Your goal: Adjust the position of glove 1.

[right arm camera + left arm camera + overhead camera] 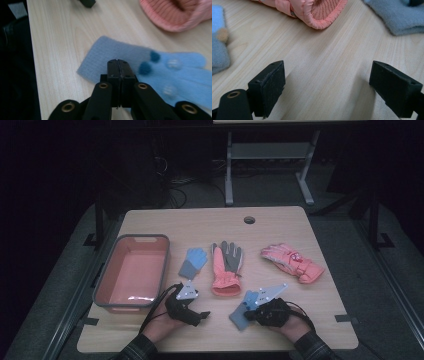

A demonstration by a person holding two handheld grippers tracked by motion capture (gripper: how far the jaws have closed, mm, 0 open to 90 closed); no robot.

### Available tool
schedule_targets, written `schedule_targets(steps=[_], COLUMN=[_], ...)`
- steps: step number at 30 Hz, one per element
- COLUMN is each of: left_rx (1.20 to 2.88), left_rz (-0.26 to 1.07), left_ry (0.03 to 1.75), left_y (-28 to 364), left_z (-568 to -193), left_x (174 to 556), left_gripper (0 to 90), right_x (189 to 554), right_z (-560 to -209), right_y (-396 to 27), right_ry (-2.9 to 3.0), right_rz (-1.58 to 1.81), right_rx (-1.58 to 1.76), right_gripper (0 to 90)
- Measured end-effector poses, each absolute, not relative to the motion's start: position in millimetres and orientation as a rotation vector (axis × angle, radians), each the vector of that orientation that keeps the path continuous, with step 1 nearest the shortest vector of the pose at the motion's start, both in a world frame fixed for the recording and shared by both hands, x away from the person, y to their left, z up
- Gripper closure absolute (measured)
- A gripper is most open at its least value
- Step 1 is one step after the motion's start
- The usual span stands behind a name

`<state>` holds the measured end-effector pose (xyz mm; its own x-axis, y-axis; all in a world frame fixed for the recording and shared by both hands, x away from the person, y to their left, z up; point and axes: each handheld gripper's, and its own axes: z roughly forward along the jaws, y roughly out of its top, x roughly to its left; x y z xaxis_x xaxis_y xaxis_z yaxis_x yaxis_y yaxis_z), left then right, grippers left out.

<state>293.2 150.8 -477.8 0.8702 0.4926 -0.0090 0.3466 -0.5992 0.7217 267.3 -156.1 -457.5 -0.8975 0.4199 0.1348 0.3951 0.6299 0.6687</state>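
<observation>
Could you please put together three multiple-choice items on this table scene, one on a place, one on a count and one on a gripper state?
1. Where does the tub stand on the table?
A. at its left side
B. at its far right corner
C. on top of the gloves

2. How many gloves lie on the table?
A. two
B. four
C. six

3. How do the jaws of the left gripper stand?
A. shut on a glove
B. shut on nothing
C. wide apart over bare wood

Answers:
1 A, the high view shows it left of all the gloves.
2 B, two blue knit ones, the orange and grey glove and the pink glove.
3 C, the left gripper view shows bare table between them.
</observation>
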Motion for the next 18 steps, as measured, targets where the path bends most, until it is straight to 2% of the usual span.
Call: schedule_targets(steps=[2,4,5,6,7,9,10,11,12,13,18], left_rx=[2.27,2.264,2.264,2.262,2.263,2.264,2.271,2.271,2.267,2.264,2.263], left_rz=[0.244,0.243,0.243,0.245,0.245,0.247,0.25,0.25,0.251,0.251,0.251], left_ry=[0.603,0.613,0.613,0.617,0.616,0.613,0.606,0.606,0.61,0.613,0.616], left_y=[150.8,149.9,149.9,149.5,149.4,149.5,149.9,149.9,149.7,149.7,149.7], left_z=[-477.8,-478.0,-478.0,-478.1,-478.0,-478.0,-477.7,-477.7,-477.8,-478.0,-478.0], left_x=[293.3,292.7,292.7,292.4,292.4,292.6,292.9,292.9,292.7,292.3,292.2], left_gripper=[12.7,12.2,12.1,11.9,11.9,11.9,11.9,11.9,11.9,11.9,11.9], right_x=[268.1,270.8,270.8,272.7,272.7,275.1,277.7,277.7,278.8,279.8,278.9], right_z=[-454.2,-450.8,-450.8,-449.3,-449.3,-448.8,-448.9,-448.9,-449.6,-453.0,-461.0], right_y=[-161.7,-174.5,-174.5,-184.5,-184.5,-196.2,-208.2,-208.2,-212.9,-224.9,-246.9], right_ry=[2.774,2.72,2.72,2.682,2.682,2.641,2.595,2.595,2.578,2.545,2.464], right_rz=[1.164,1.181,1.181,1.178,1.178,1.173,1.171,1.171,1.171,1.148,1.111], right_rx=[0.734,0.79,0.79,0.841,0.841,0.885,0.944,0.944,0.955,1.004,1.065], right_gripper=[85.0,77.3,77.3,69.9,69.9,63.5,56.0,56.0,52.0,43.8,31.3])
